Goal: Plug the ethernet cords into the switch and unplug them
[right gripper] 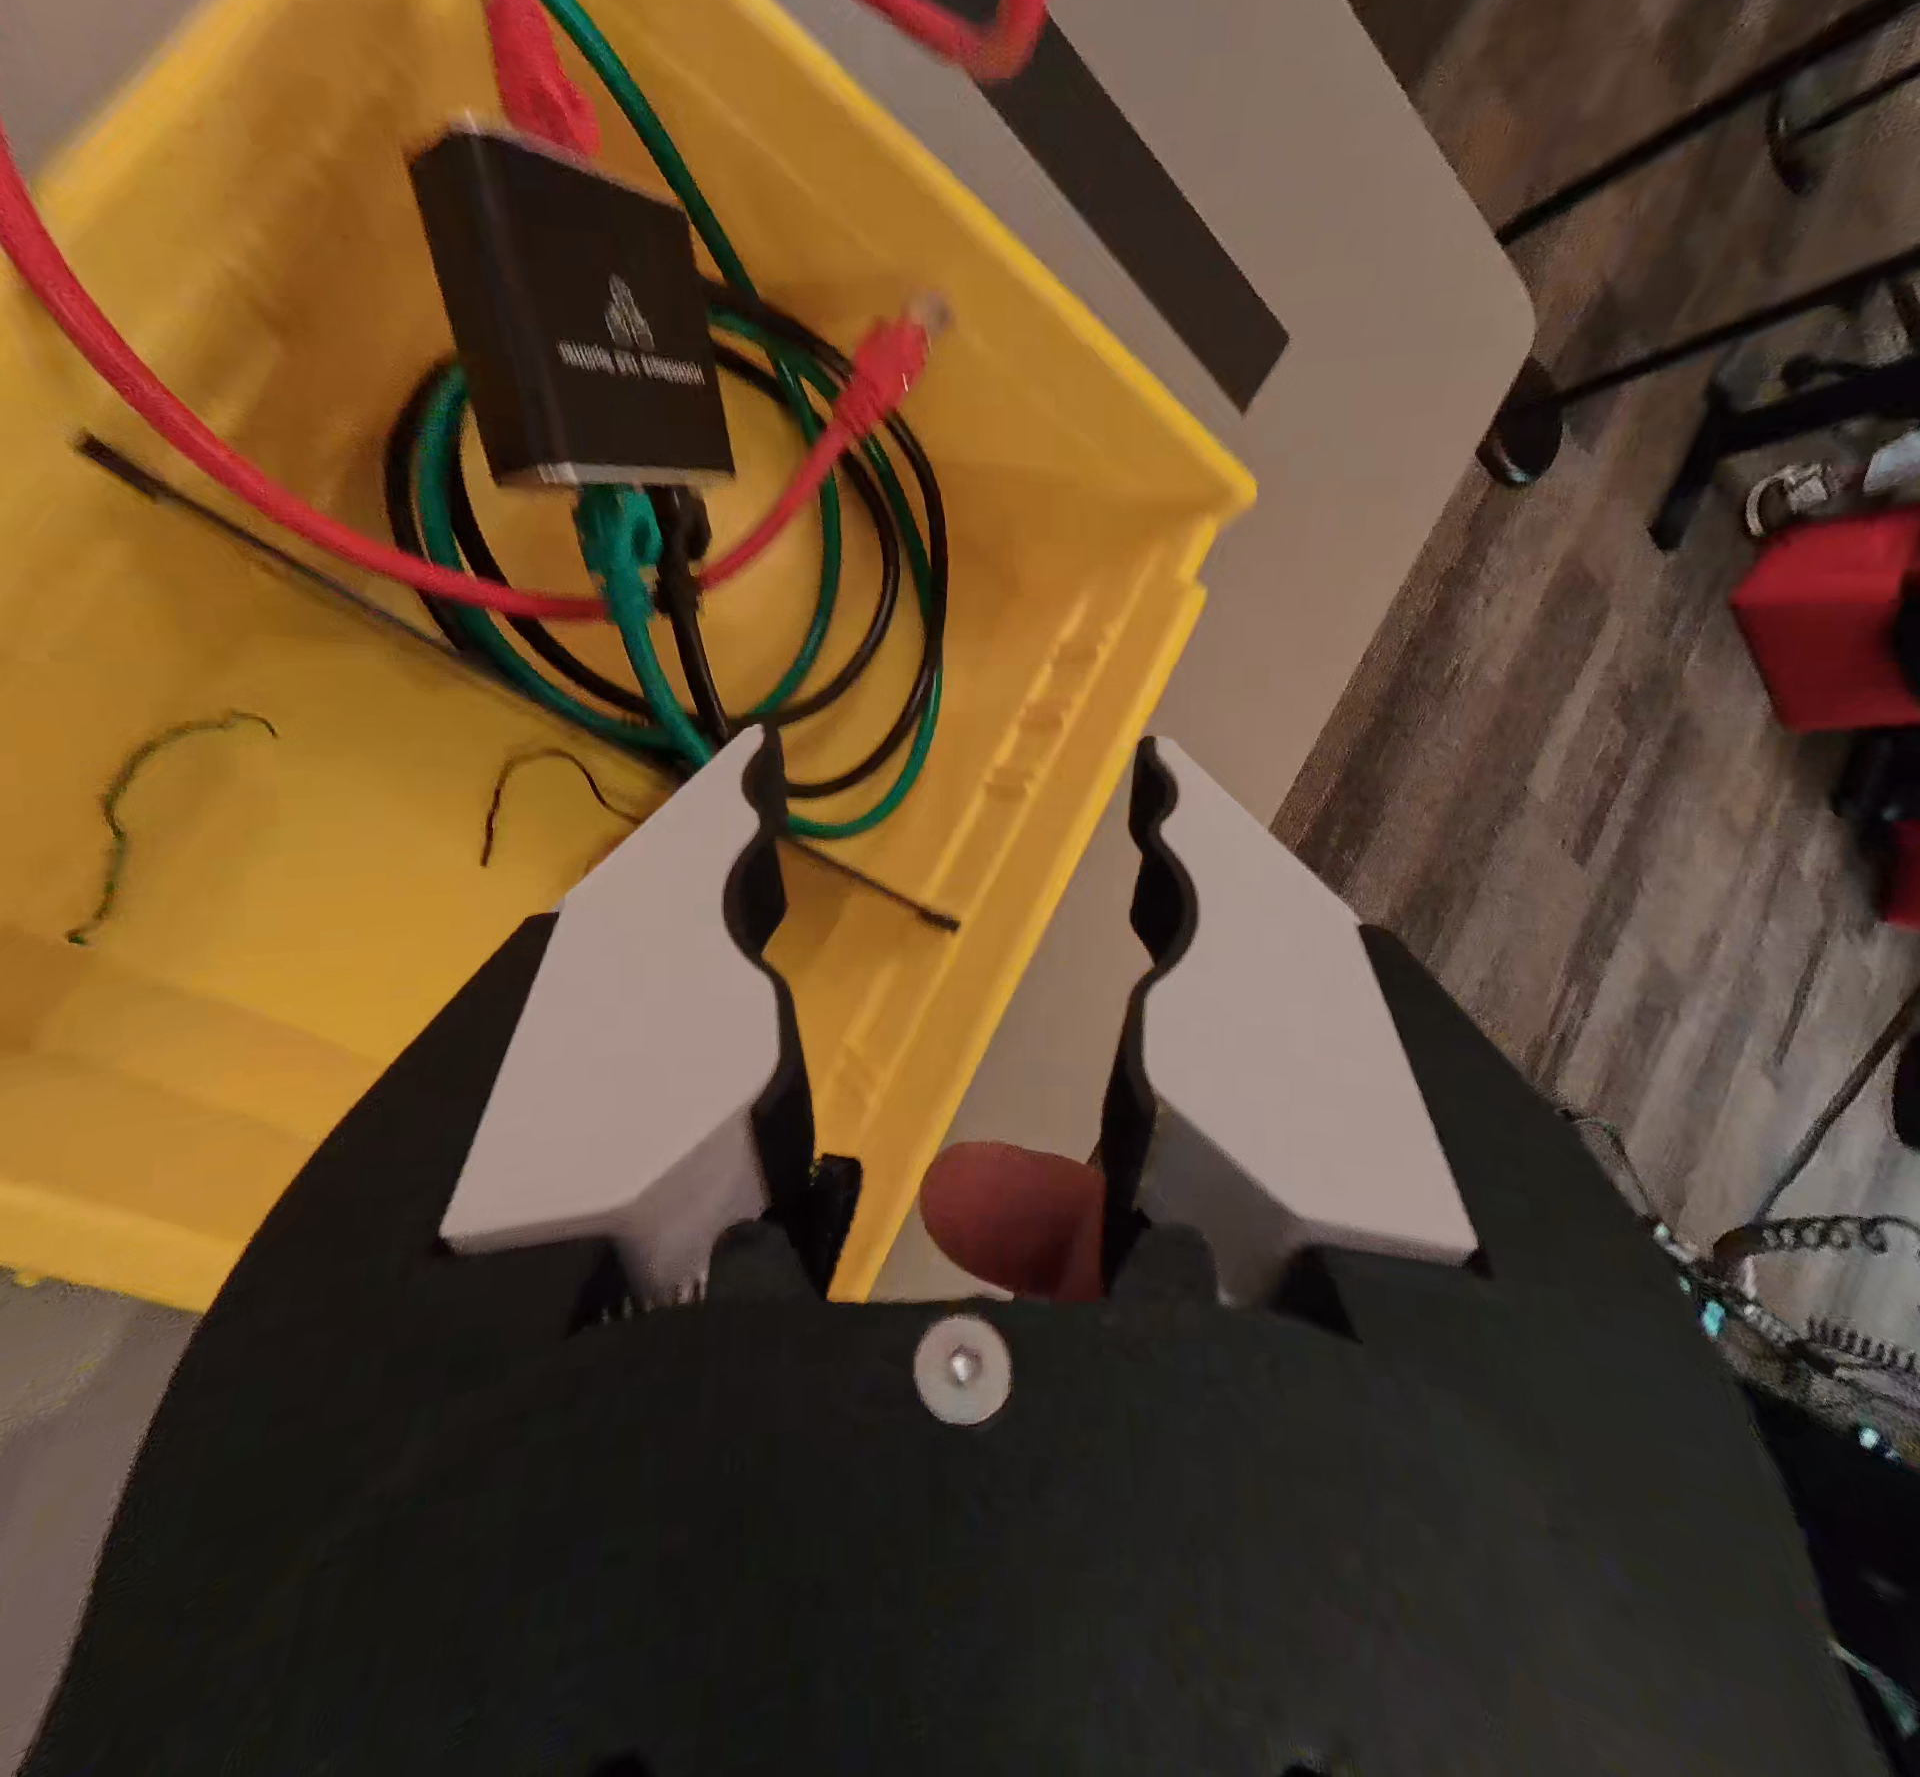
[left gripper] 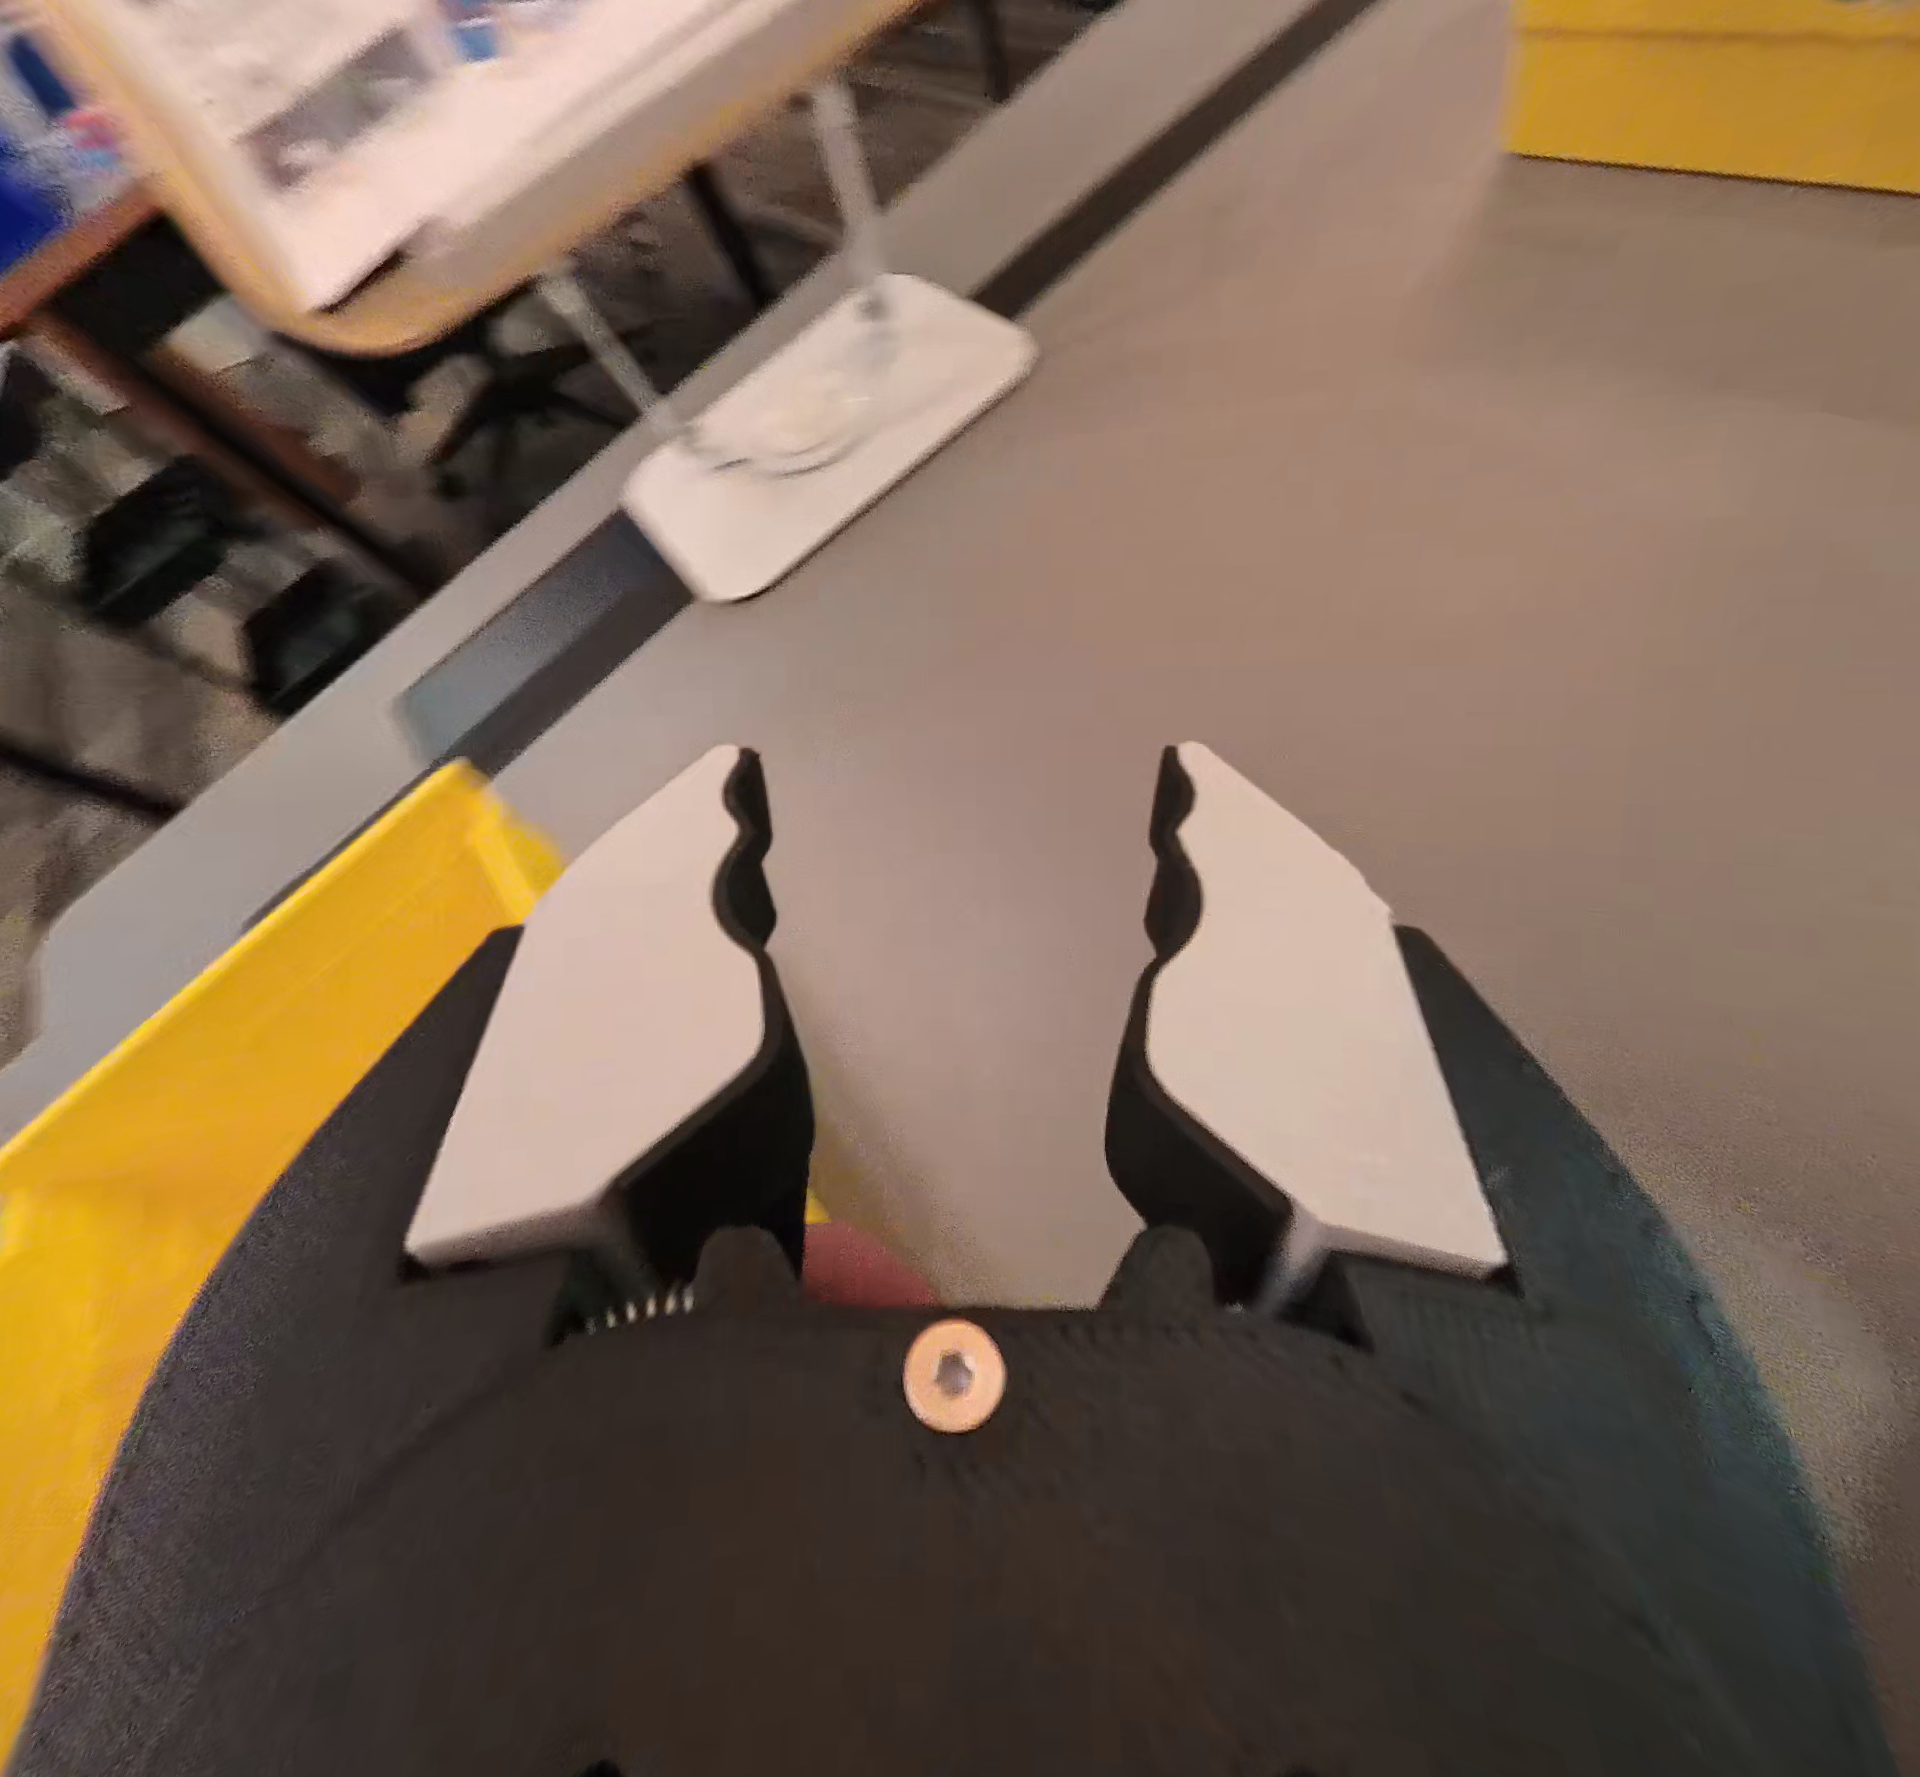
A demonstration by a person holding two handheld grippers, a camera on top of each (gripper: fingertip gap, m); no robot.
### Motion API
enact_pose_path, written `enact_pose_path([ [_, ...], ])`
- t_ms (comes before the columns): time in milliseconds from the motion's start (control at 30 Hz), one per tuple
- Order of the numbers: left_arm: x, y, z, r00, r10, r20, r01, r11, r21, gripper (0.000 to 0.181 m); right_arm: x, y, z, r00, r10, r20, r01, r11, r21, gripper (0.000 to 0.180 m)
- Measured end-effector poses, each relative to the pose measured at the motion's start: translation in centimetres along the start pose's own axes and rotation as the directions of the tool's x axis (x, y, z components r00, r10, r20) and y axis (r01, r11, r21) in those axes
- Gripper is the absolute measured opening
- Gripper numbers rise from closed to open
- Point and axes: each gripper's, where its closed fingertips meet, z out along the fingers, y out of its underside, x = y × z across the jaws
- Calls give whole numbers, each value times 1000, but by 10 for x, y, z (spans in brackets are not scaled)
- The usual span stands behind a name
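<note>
My right gripper [right gripper: 951, 756] hangs over the near right corner of a yellow bin [right gripper: 1081, 688], with its two fingers spread and nothing between them. The left fingertip is above the inside of the bin, and the right fingertip is above the grey table [right gripper: 1195, 200] just outside the bin's wall. The black switch [right gripper: 577, 325] lies on the bin floor, ahead of my right gripper and to its left, well apart from the fingertips. A green ethernet cord [right gripper: 623, 564] and a black cord [right gripper: 686, 584] are plugged in its near side, next to each other. Their slack makes loops around and under the switch, and these loops come close to my left fingertip. A red ethernet cord [right gripper: 530, 65] goes to the far side of the switch; I cannot tell for sure if it is fully seated. One free red plug [right gripper: 894, 356] lies to the right of the switch, resting on the loops and not connected.

My left gripper [left gripper: 961, 761] is also spread and holds nothing. It is over bare table [left gripper: 1351, 584], pointing away from the switch. A yellow bin edge [left gripper: 260, 1000] is at its lower left, and a white stand base [left gripper: 831, 439] sits ahead near the table's edge.
</note>
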Motion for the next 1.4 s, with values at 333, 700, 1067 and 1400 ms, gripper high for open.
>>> enact_pose_path([
  [333,-145,133,-103,855,-112,506,240,951,-195,99,-13,87,24,980,201,18,-201,979,35,95],
  [700,-187,251,-114,706,-493,509,613,786,-88,70,-55,76,49,945,217,245,-236,970,51,61],
  [1067,-179,241,-91,775,-538,332,547,834,77,8,-85,37,53,915,256,311,-300,948,104,59],
  [1400,-168,194,-89,835,-448,320,387,891,239,5,-148,-21,51,854,305,421,-411,893,186,76],
])
